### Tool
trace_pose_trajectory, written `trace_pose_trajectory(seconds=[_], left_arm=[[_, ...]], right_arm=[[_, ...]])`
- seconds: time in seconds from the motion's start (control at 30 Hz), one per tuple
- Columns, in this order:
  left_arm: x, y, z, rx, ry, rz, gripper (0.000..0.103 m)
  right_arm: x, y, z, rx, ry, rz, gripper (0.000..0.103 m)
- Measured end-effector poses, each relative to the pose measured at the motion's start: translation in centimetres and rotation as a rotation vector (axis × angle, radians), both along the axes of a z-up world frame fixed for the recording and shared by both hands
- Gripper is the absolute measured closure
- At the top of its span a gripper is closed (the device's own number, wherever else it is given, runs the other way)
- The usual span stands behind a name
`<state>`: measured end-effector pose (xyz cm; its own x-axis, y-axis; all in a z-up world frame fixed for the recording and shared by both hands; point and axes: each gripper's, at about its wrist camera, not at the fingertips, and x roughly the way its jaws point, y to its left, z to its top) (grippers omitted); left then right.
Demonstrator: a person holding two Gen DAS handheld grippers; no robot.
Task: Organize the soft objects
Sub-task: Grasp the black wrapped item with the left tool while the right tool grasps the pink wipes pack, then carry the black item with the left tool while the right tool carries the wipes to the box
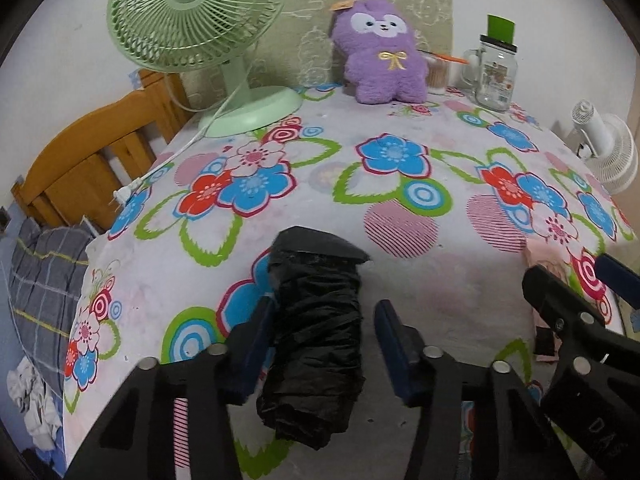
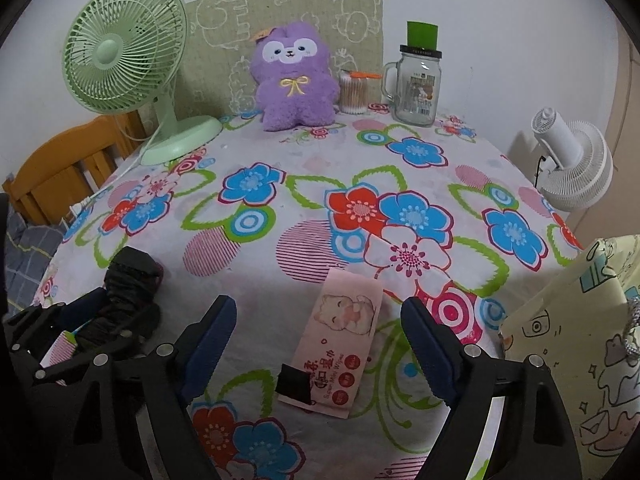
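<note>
Nearest the edge, the left gripper (image 1: 320, 340) sat low over the black plastic bundle (image 1: 316, 332), a crumpled roll of bag-like film lying on the flowered tablecloth (image 1: 400, 208). Jaws were narrowed around it: left pad touching its side, right pad a shade clear, so not pinched yet. Looked light, squashy, prob. slippery film; best taken across the middle, where it's thickest.

Just right of it, the right gripper (image 2: 320, 344) hung wide apart, straddling the pink wipes pack (image 2: 344, 344) without touching. Flat, soft pouch, should give a bit; grab across the short sides. Print read "Super Mini Wipes" w/ a cartoon animal, plus Chinese characters I couldn't fully make out; black flap at its near end.

Far right, near edge, a pale yellow cartoon bag (image 2: 580, 360). Farther back: purple plush toy (image 2: 294, 92) against the wall, green fan (image 2: 120, 52) at left, glass jar (image 2: 416, 84) at right, label too small to read. White fan (image 2: 572, 164) off the table's right.
</note>
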<state>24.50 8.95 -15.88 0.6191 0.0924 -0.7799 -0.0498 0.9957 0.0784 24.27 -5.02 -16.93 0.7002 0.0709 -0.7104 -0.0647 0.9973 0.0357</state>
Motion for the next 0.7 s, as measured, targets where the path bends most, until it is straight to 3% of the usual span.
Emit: trace_pose_trajectory(seconds=[0.13,0.37,0.57,0.6,0.7], left_arm=[[0.1,0.4,0.2,-0.05,-0.006,0.004,0.058],[0.1,-0.3,-0.3,0.003,-0.008,-0.01,0.059],[0.2,-0.5,-0.7,0.022,-0.009,-0.017,0.061],[0.2,-0.5,-0.7,0.023,-0.009,-0.018,0.061],[0.1,-0.6,-0.7,0.025,-0.011,-0.019,0.061]], right_arm=[[0.3,0.6,-1.0,-0.047,0.034,0.031,0.022],[0.8,0.4,-2.0,-0.04,0.071,0.027,0.026],[1.0,0.5,-2.4,-0.053,0.09,0.024,0.046],[1.0,0.5,-2.4,-0.055,0.087,0.023,0.056],[0.9,0.5,-2.4,-0.055,0.086,0.029,0.059]])
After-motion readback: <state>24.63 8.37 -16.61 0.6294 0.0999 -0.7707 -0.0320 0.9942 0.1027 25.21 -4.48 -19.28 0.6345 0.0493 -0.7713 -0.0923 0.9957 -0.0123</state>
